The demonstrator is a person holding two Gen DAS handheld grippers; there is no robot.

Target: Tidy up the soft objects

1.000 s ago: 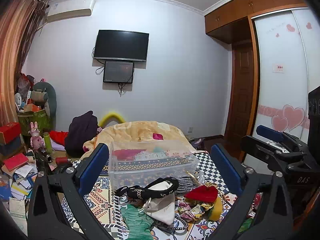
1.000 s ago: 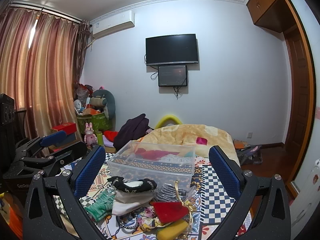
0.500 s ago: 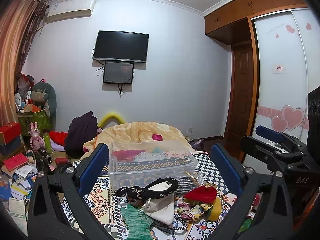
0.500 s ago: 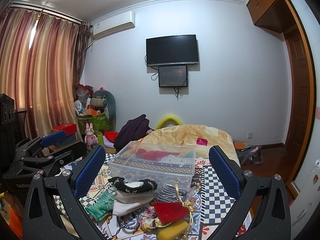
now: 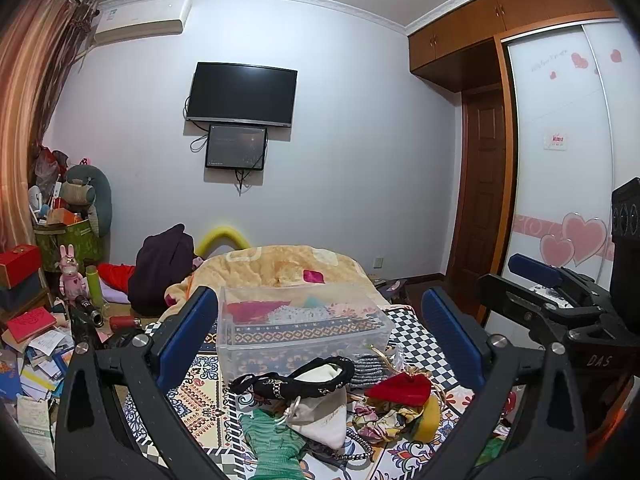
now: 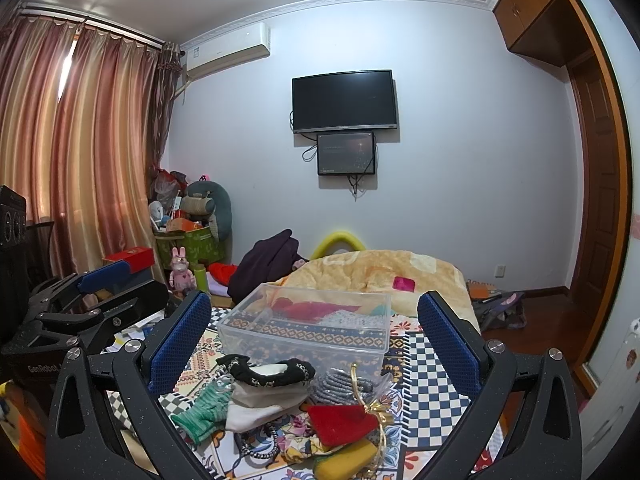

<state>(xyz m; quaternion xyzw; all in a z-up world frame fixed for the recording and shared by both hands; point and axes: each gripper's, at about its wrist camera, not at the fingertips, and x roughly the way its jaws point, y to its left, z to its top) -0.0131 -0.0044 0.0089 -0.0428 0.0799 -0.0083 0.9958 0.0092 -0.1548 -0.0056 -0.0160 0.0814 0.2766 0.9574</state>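
Note:
A pile of soft things lies on the patterned cloth: a black embroidered band (image 5: pixel 296 380) over a cream pouch (image 5: pixel 320 412), a green knit piece (image 5: pixel 276 444), a red pouch (image 5: pixel 400 386) and a yellow item (image 5: pixel 430 414). Behind them stands a clear plastic bin (image 5: pixel 300 328) holding red and patterned fabrics. My left gripper (image 5: pixel 316 340) is open and empty, held above the pile. My right gripper (image 6: pixel 314 344) is open and empty too, framing the bin (image 6: pixel 308 328) and the red pouch (image 6: pixel 340 422).
A folded orange blanket (image 5: pixel 280 268) and a dark garment (image 5: pixel 164 264) lie behind the bin. Books and boxes (image 5: pixel 28 344) clutter the floor at left. A wardrobe with heart decals (image 5: pixel 560 200) stands at right. Curtains (image 6: pixel 80 160) hang at left.

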